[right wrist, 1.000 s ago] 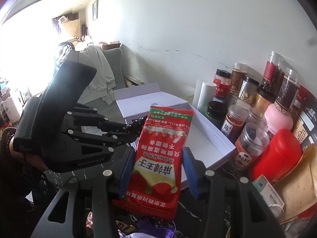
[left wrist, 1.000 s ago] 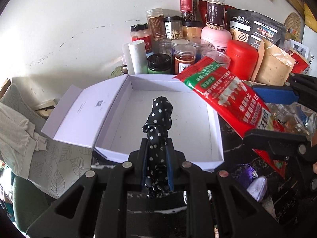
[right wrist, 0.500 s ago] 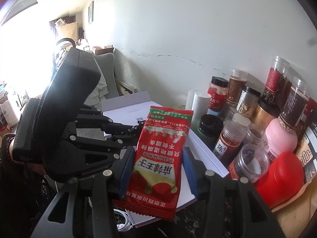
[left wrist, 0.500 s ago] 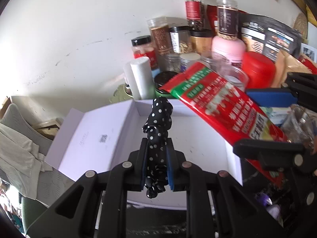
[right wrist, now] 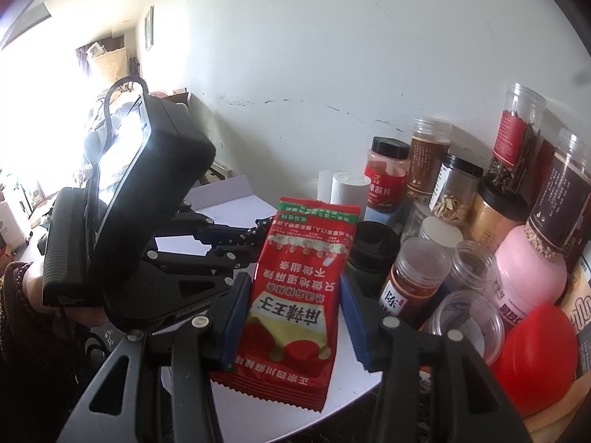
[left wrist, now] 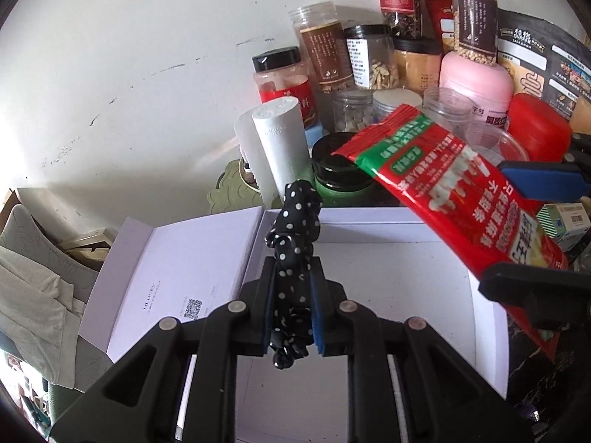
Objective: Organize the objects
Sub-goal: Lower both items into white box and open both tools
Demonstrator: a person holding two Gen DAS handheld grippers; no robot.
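My left gripper (left wrist: 291, 306) is shut on a black scrunchie with white dots (left wrist: 293, 251), held above the open white box (left wrist: 388, 295). My right gripper (right wrist: 293, 313) is shut on a red snack packet (right wrist: 299, 295), which its blue pads press from both sides. In the left wrist view that red snack packet (left wrist: 454, 199) slants over the box's right side, held in the right gripper (left wrist: 524, 229). In the right wrist view the left gripper (right wrist: 255, 236) with its camera block sits to the left, over the white box (right wrist: 351, 380).
Several spice jars (left wrist: 325, 62) stand crowded against the white wall behind the box. With them are a pink tub (left wrist: 476, 81), a red container (left wrist: 535, 129), a dark-lidded green jar (left wrist: 340, 170) and a white paper roll (left wrist: 280, 144). The box's lid (left wrist: 173, 277) lies open to the left. A chair with cloth (left wrist: 33, 288) is far left.
Both grippers have moved forward toward the wall and jars, carrying the scrunchie and the packet. Both are now over the box, and the jars look larger and closer.
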